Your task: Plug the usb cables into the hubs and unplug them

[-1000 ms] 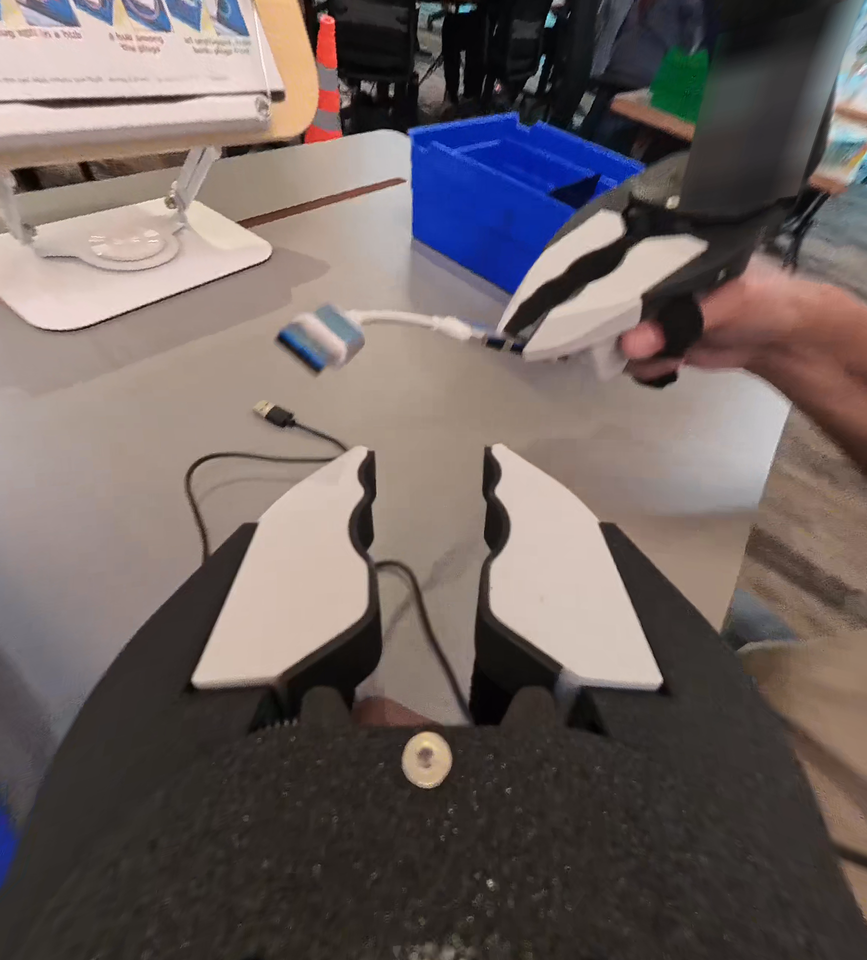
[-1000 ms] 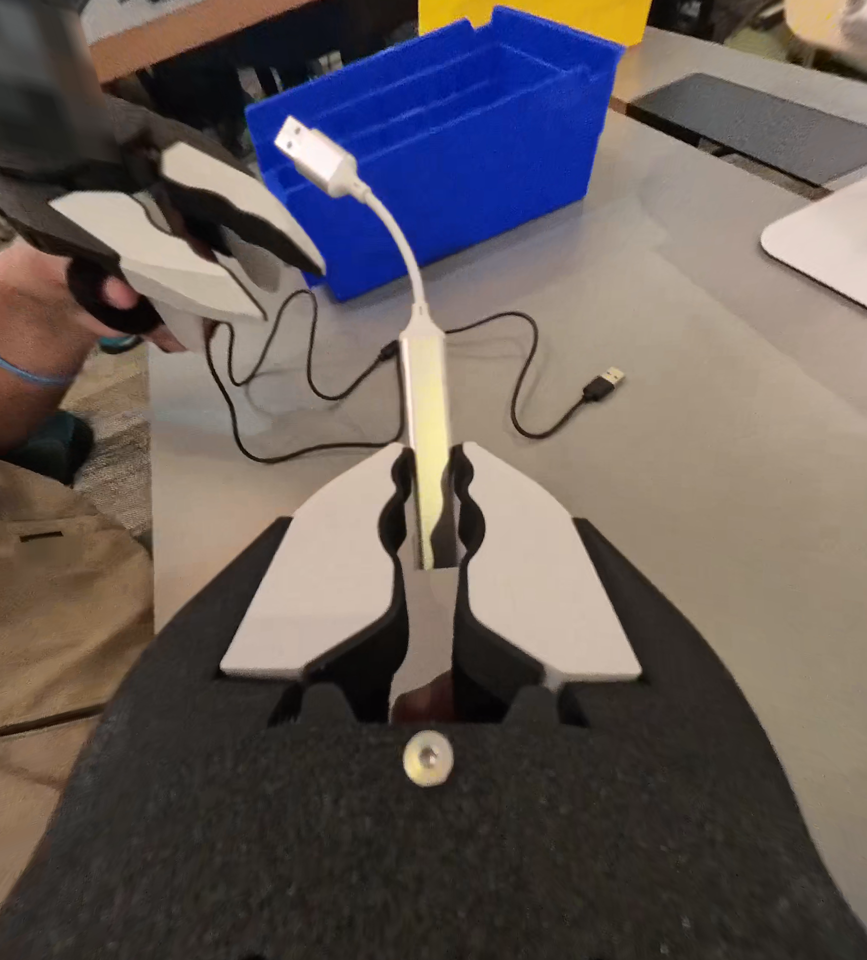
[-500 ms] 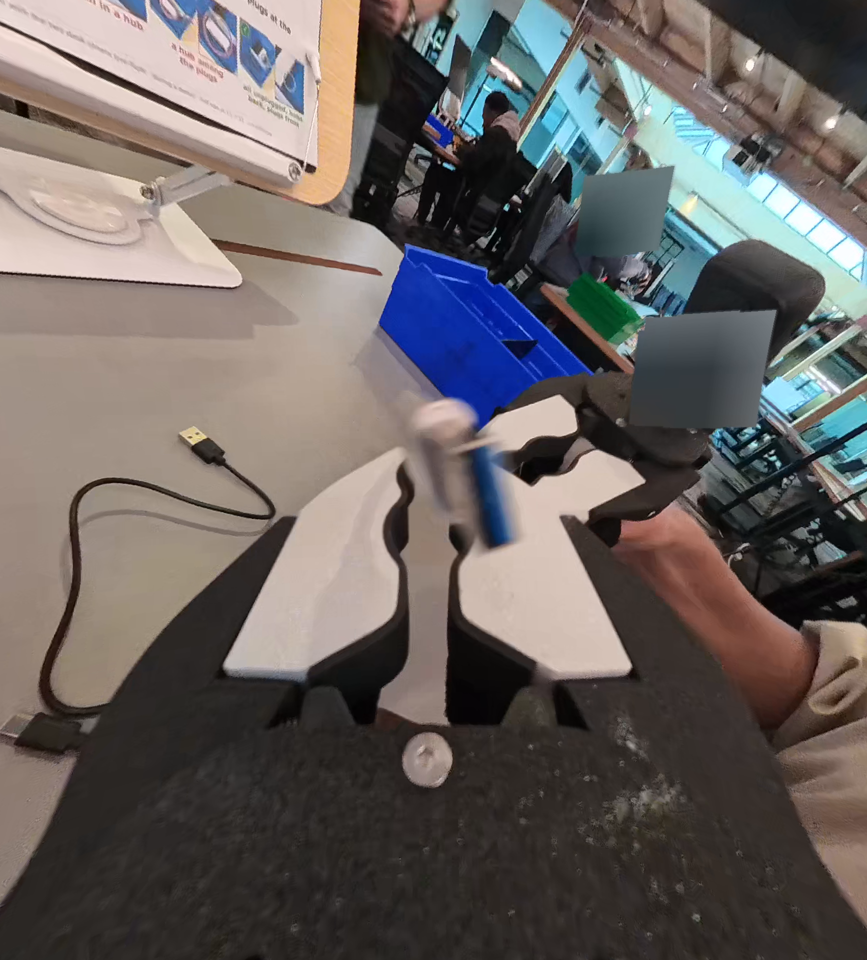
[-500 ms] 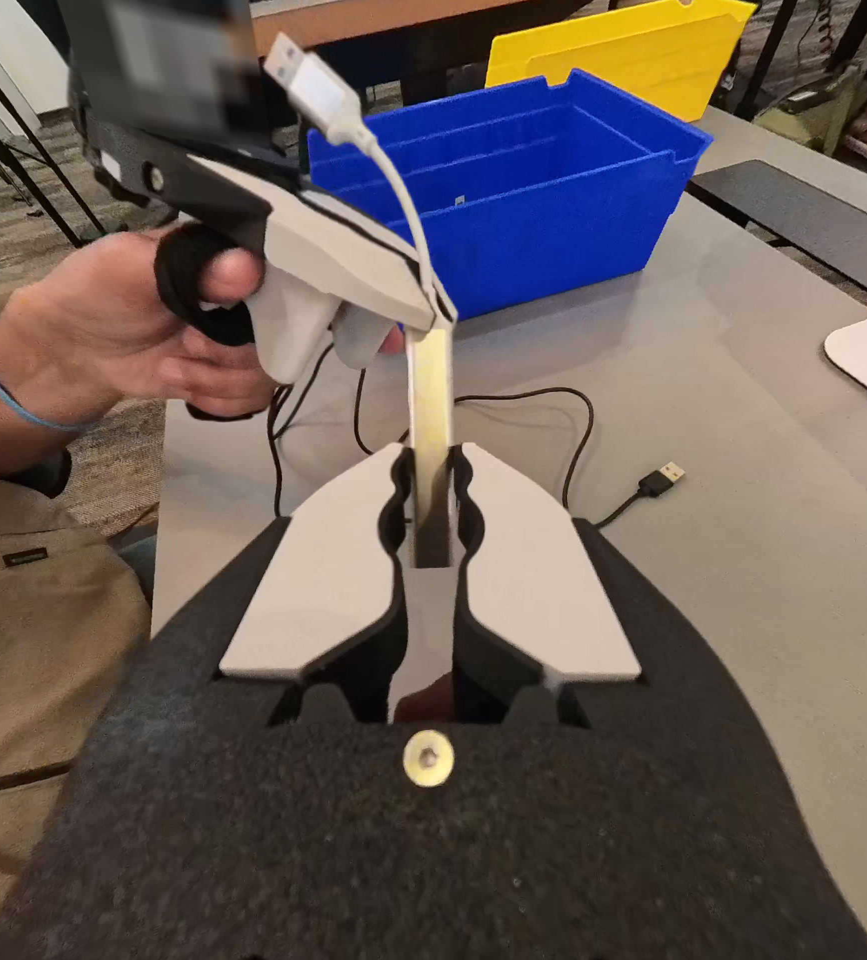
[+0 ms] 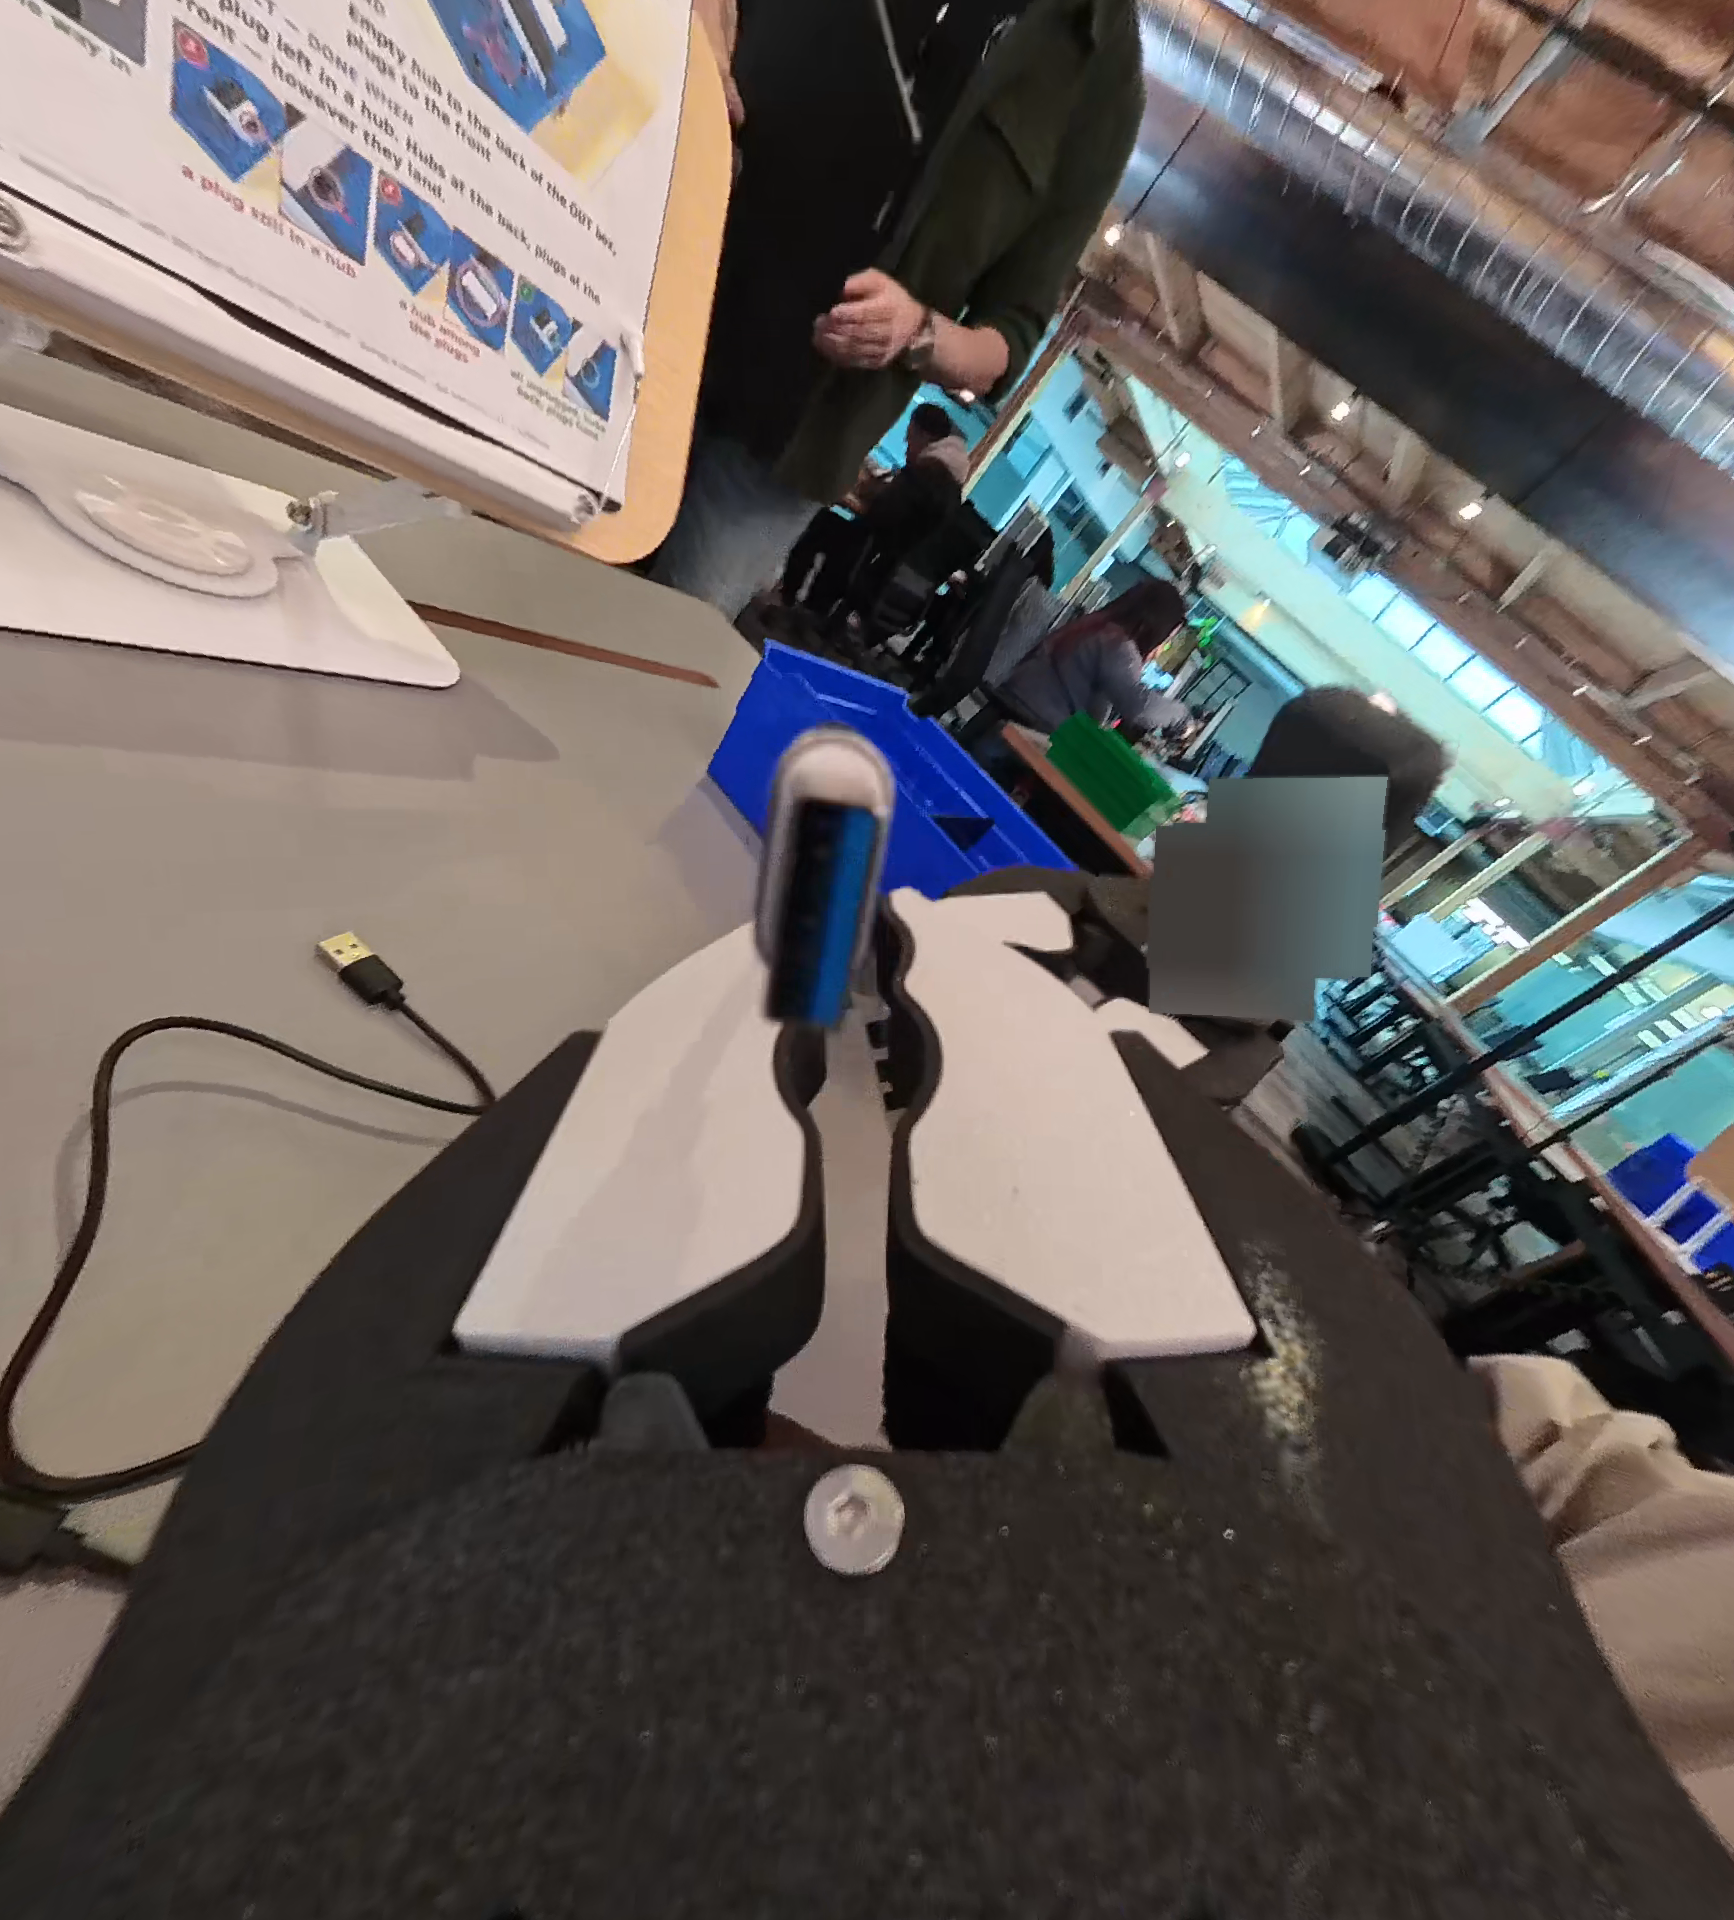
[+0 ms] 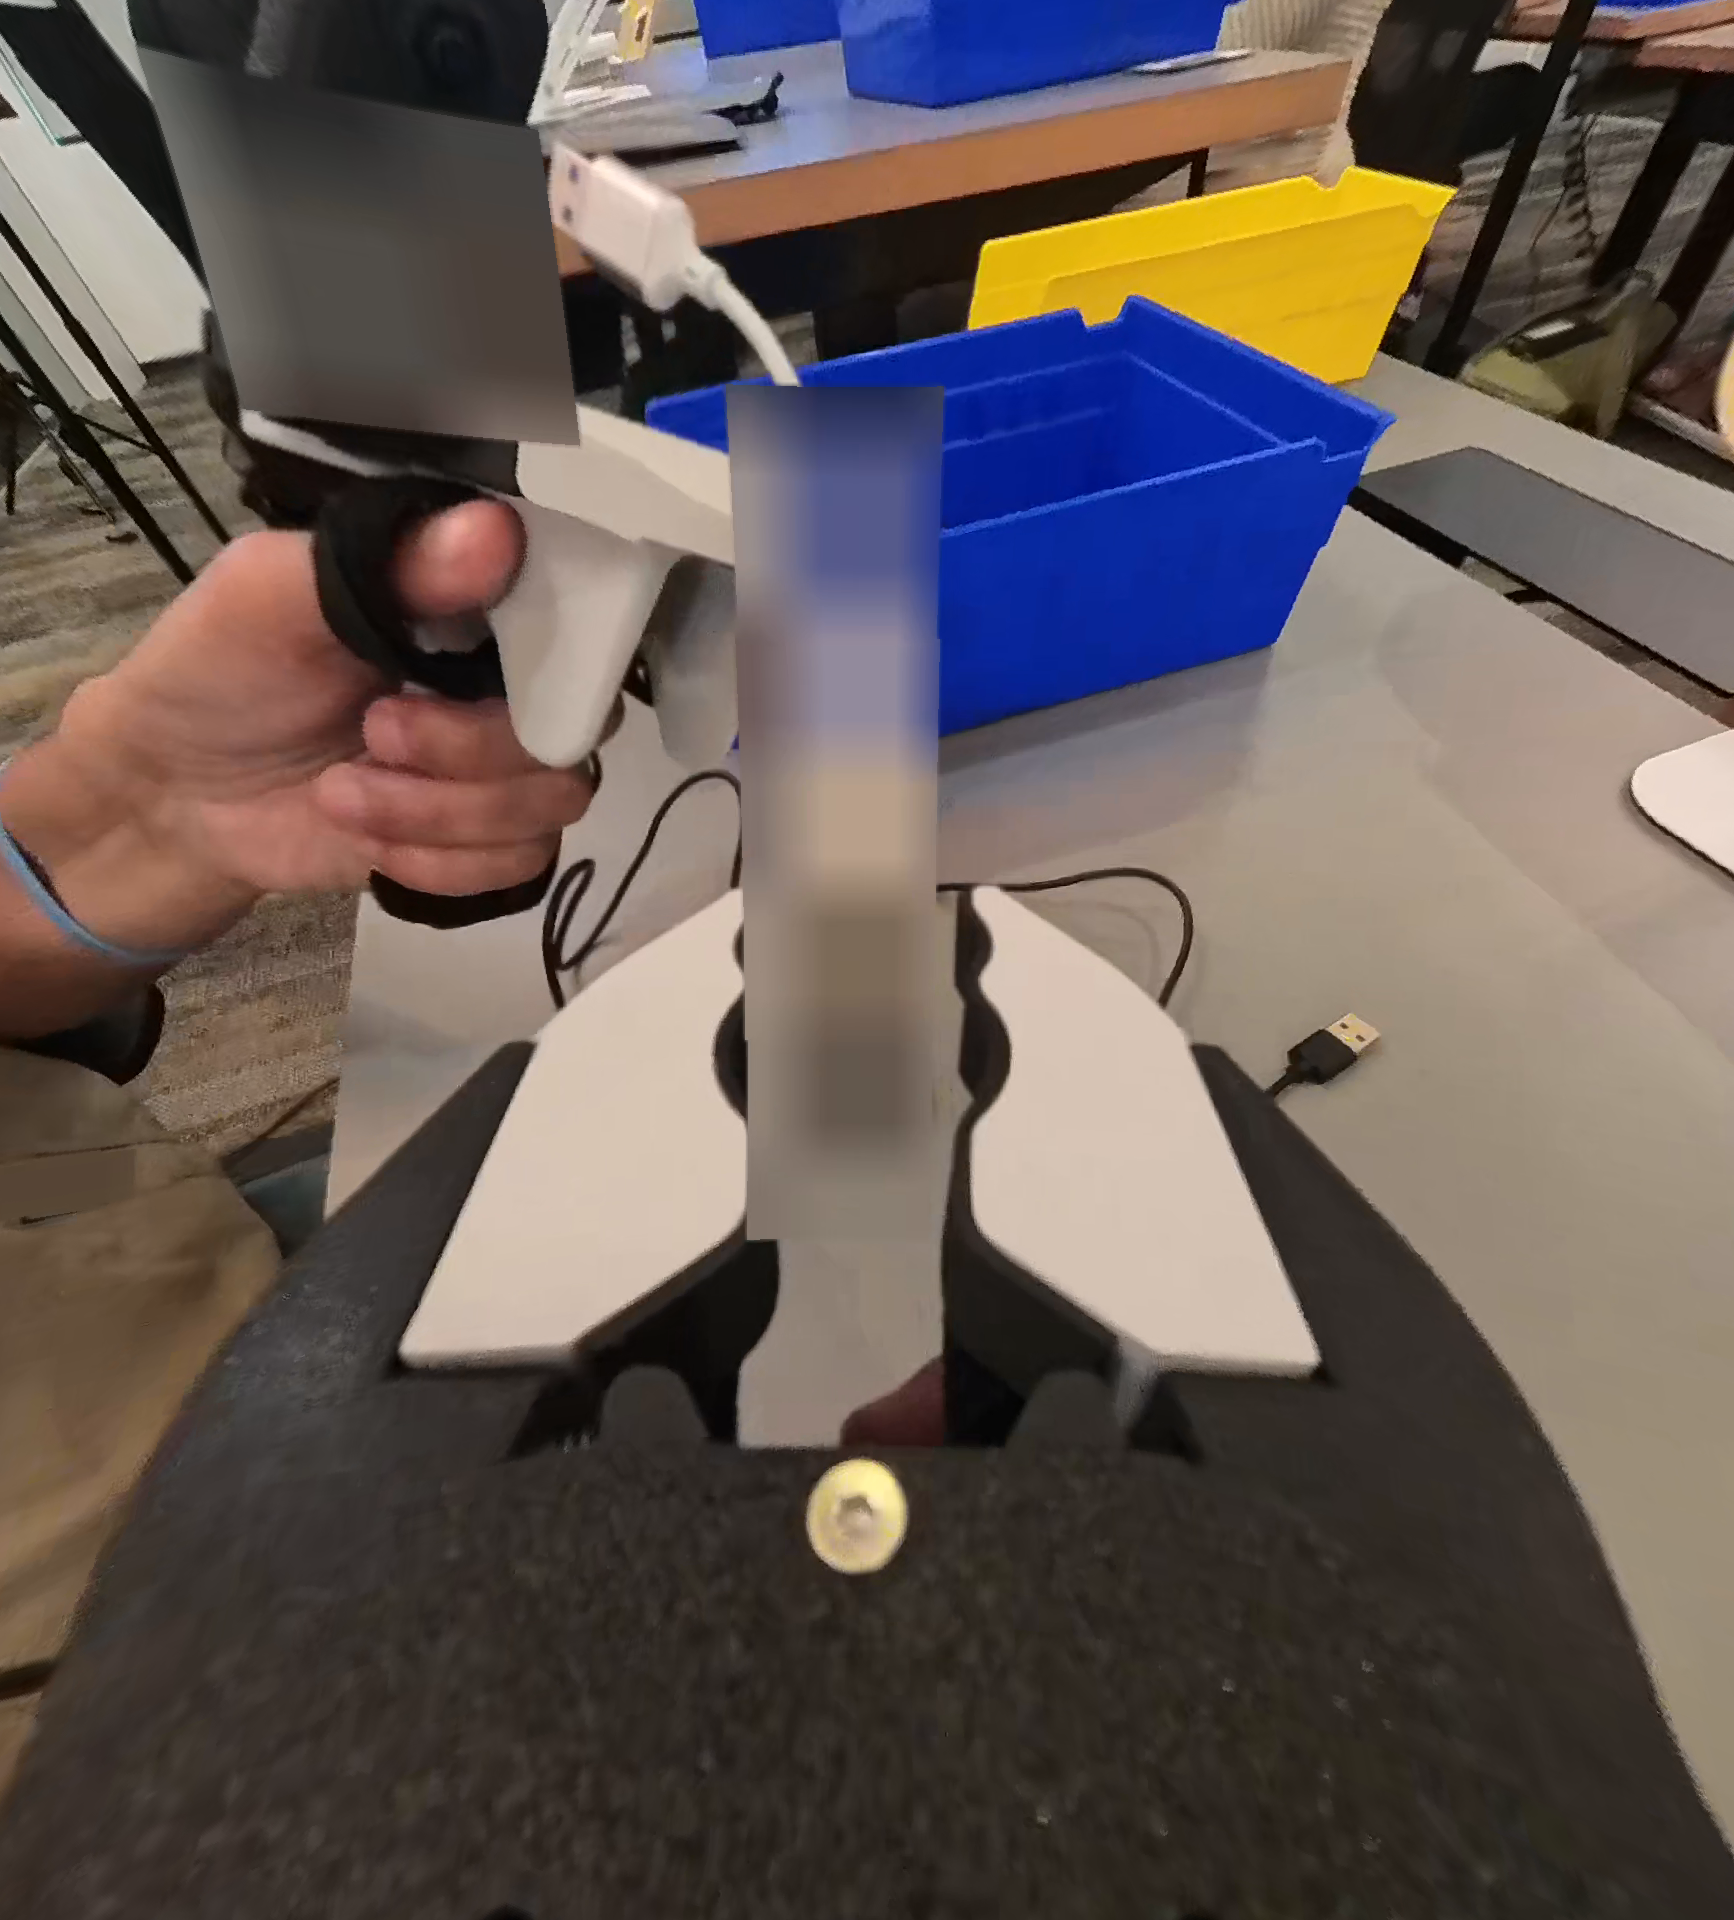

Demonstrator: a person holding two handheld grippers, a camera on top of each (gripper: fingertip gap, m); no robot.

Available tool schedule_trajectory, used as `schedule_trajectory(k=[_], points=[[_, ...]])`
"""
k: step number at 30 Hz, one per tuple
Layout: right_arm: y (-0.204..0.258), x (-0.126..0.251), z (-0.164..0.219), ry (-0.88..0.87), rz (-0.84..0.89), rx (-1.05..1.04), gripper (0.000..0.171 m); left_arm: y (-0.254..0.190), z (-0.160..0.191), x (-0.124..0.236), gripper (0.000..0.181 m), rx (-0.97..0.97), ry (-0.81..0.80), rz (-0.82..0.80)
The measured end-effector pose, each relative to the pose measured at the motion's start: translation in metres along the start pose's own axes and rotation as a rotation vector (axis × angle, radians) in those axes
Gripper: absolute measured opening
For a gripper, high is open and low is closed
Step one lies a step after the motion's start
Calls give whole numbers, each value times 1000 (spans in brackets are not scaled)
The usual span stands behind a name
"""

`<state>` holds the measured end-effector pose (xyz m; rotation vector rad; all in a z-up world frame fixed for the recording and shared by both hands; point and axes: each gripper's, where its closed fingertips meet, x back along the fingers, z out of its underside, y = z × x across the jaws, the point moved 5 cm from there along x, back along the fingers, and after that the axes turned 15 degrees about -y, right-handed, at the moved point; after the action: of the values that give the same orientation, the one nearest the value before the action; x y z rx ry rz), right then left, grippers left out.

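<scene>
Evidently nothing was plugged yet: right gripper point(image 6: 847, 997) clamped the slim silver hub point(image 6: 842, 1340), left gripper point(image 5: 847, 1039) pinched its white cord point(image 6: 738, 312), while the black USB cable point(image 5: 364, 971) lay loose on the table.

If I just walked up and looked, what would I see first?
Probably the white plug with the bright blue inside, sticking up right above the left gripper, whose fingers are close together around the end of the hub. Behind it, on the grey table, sits a big blue bin. A loose black cable with a metal plug lies off to the left.
</scene>
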<state>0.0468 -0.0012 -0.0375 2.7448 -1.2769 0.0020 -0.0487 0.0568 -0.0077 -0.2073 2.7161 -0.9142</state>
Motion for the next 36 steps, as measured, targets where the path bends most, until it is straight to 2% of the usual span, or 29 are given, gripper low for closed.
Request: schedule_trajectory(k=[4,7,9,14,17,20,22,28,36], points=[[-3,8,5,-85,22,-53,41,1,-10,4,6,123,-67,27],[1,12,5,-199,-32,-217,39,5,-11,5,5,171,-78,24],[3,13,2,-267,-27,-249,38,7,-11,5,5,174,-84,12],[12,11,4,-235,85,53,41,9,-11,6,5,223,-82,2],[15,12,4,-227,133,222,34,9,-9,5,5,256,-71,2],[16,9,6,-191,141,286,28,10,-6,4,5,280,-60,5],[17,10,4,-208,136,300,18,10,-5,3,5,285,-59,6],[13,12,4,-178,101,190,18,12,-3,3,6,282,-46,12],[-5,26,-2,-235,90,-76,17,11,2,3,20,223,41,45]])
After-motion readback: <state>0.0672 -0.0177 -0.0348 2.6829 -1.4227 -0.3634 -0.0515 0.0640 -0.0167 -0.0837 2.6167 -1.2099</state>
